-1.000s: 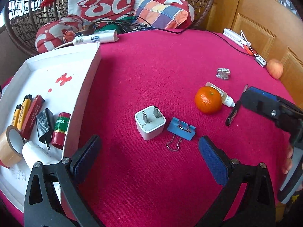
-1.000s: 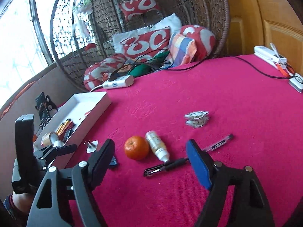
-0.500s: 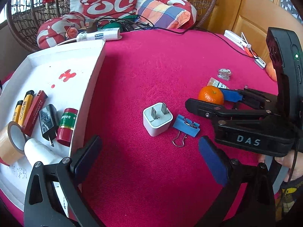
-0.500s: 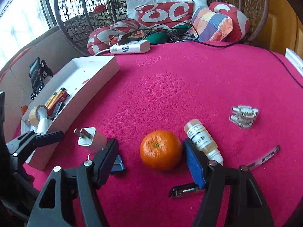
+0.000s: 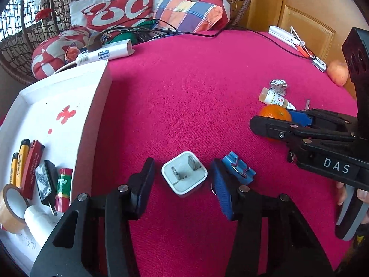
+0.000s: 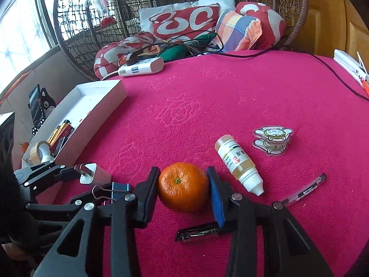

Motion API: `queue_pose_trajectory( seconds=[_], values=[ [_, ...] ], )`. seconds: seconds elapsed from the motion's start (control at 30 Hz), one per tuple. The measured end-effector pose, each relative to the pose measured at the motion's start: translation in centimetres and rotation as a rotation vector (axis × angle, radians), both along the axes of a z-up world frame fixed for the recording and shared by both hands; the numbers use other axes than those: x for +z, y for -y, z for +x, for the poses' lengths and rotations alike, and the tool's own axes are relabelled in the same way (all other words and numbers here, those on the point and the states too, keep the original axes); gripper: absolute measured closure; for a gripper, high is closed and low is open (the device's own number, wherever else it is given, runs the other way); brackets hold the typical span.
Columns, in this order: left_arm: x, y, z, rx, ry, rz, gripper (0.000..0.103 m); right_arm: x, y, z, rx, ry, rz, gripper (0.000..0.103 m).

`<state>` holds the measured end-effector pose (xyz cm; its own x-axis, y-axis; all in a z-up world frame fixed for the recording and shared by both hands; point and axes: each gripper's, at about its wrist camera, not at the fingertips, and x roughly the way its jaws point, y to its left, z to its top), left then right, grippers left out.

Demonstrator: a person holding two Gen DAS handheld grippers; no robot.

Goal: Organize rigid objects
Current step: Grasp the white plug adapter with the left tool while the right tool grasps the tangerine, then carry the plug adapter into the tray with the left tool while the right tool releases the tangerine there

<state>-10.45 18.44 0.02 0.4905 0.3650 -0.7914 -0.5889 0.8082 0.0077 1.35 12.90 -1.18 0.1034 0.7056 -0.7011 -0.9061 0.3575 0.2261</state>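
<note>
- Left gripper (image 5: 182, 180): jaws have just been closing from wide apart and now bracket the white charger plug (image 5: 184, 176); a sliver of cloth shows on each side, so the pads are not yet pressing on it.
- Right gripper (image 6: 183, 185): jaws have just been closing; a second ago they stood apart over the pen, and now both pads sit against the flanks of the orange (image 6: 183, 186), clamped on it.
- White charger plug: prongs up, on the pink tablecloth (image 5: 207, 87), just right of the white tray (image 5: 92, 124).
- Blue binder clip (image 5: 238, 170): just beside the plug, partly behind the left gripper's blue pad; not between the jaws.
- White tray: already holds tape, markers, a red tube and a black adapter.
- Loose items: dropper bottle (image 6: 238, 164), two pens (image 6: 304, 191) and a cartoon clip (image 6: 273, 139), all still on the cloth.
- Meaning for the task: both hands have gone from approach to grasp; the plug probably goes to the tray next.
- Risk: the orange is round and may roll in a light grip.
</note>
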Motion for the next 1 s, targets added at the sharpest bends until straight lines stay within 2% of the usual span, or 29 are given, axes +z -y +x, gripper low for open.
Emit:
queue_pose_trajectory(
  seconds=[0.03,0.07,0.1,0.17,0.3,0.4,0.73,1.0],
  values=[
    [0.0,0.1,0.2,-0.01,0.004,0.005,0.057,0.0,0.0,0.1,0.0,-0.008,0.004,0.062],
    [0.0,0.2,0.3,-0.017,0.012,0.004,0.067,0.0,0.1,0.2,0.001,-0.015,0.008,0.062],
    [0.0,0.3,0.2,-0.018,0.018,0.005,0.072,0.0,0.0,0.2,0.001,-0.018,0.009,0.062],
    [0.1,0.6,-0.1,-0.016,0.029,0.006,0.072,0.0,0.0,0.2,0.001,-0.019,0.011,0.062],
    [0.3,0.9,-1.6,0.001,0.076,-0.045,0.072,0.1,-0.1,-0.2,-0.005,0.001,0.01,0.063],
    [1.3,1.4,-2.5,0.007,0.1,-0.035,0.072,1.0,0.5,-0.9,-0.012,0.047,0.036,0.063],
    [5.7,3.6,-4.4,-0.014,0.216,0.002,0.072,5.6,3.0,-2.9,0.017,0.048,0.167,0.063],
    [7.2,4.2,-6.0,-0.01,0.265,0.005,0.072,7.0,3.6,-4.7,0.039,0.069,0.187,0.062]
  ],
)
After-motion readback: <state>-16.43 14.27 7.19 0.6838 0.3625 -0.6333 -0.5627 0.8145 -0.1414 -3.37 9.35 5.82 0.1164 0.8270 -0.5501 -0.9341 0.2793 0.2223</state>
